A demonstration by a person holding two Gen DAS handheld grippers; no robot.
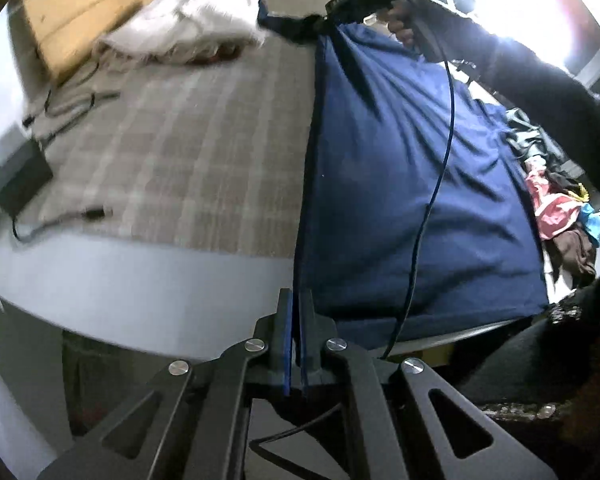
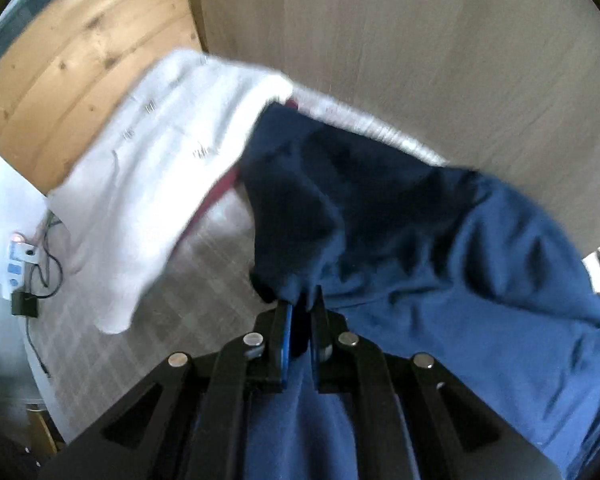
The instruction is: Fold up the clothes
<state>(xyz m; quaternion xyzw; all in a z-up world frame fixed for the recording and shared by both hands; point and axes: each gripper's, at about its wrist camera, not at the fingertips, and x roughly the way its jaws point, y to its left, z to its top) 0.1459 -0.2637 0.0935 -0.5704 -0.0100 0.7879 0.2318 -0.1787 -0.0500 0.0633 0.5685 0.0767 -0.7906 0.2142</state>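
Navy garment point(image 1: 412, 184) pinched between both grippers' fingers, above bed point(image 1: 180, 152)

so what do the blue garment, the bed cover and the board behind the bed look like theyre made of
Blue garment: soft matte knit, probably cotton jersey; it hangs in loose folds between both closed jaws.
Bed cover: woven fabric with a grey-beige plaid pattern, matte, lying flat.
Board: wood, likely pine; knots and plank grain show, with a light sheen.
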